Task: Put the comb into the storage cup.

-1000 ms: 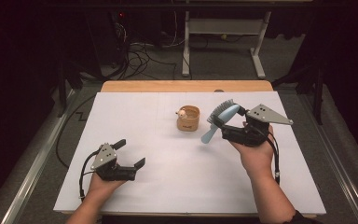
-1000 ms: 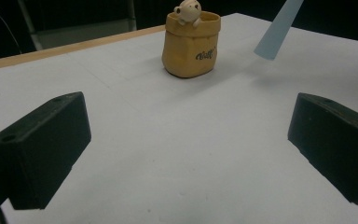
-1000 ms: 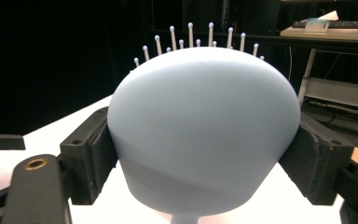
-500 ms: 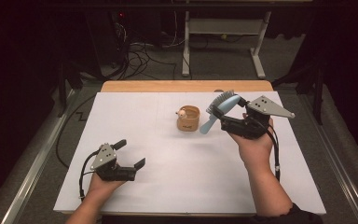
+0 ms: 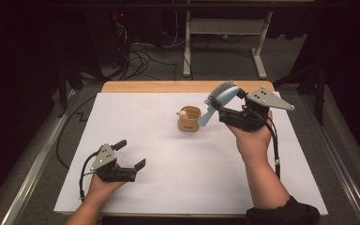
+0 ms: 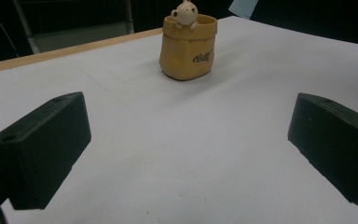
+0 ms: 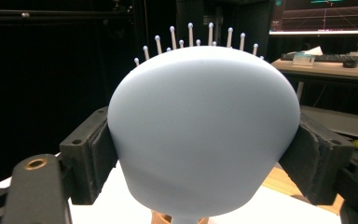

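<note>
From the high view, the right tool (image 5: 225, 108) holds a pale blue hairbrush (image 5: 218, 101) by its head above the tan bear pot (image 5: 189, 119) on the white surface (image 5: 168, 187); its hanging handle could knock the pot over. In the left gripper view, the left tool (image 6: 186, 154) gapes wide and empty, too far off to steady the pot (image 6: 188, 46). In the right gripper view, the pads pinch the brush's (image 7: 203, 130) rounded back, which might slip or twist.

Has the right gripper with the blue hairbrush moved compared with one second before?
Yes. The right gripper, shut on the blue hairbrush, has risen slightly; in the high view it now sits nearer the wooden table edge, higher beside the yellow cup.
</note>
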A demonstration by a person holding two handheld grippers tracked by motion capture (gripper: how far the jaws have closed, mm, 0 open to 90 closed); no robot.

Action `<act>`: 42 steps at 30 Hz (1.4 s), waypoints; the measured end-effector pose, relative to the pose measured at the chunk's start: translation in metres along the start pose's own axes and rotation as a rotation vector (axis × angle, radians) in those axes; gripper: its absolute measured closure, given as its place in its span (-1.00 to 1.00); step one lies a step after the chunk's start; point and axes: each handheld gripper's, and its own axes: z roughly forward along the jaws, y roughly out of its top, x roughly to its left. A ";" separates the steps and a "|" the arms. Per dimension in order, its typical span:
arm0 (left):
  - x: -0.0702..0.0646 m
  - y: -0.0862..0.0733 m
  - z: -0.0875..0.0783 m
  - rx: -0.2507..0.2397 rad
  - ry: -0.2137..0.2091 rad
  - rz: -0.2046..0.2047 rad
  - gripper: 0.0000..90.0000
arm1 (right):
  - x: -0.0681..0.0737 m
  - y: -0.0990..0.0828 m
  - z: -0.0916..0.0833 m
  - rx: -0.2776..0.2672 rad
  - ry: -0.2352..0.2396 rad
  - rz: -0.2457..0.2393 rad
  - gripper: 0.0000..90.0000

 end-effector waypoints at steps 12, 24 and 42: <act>0.001 0.000 0.000 0.002 -0.002 0.002 -1.00 | 0.000 0.008 0.023 -0.006 -0.009 -0.006 -0.54; 0.000 0.000 0.000 0.002 -0.012 0.007 -1.00 | -0.002 0.005 0.044 0.001 -0.023 0.001 -0.54; 0.000 -0.002 0.000 0.009 -0.022 0.008 -1.00 | -0.009 -0.004 0.071 0.025 -0.029 0.028 -0.54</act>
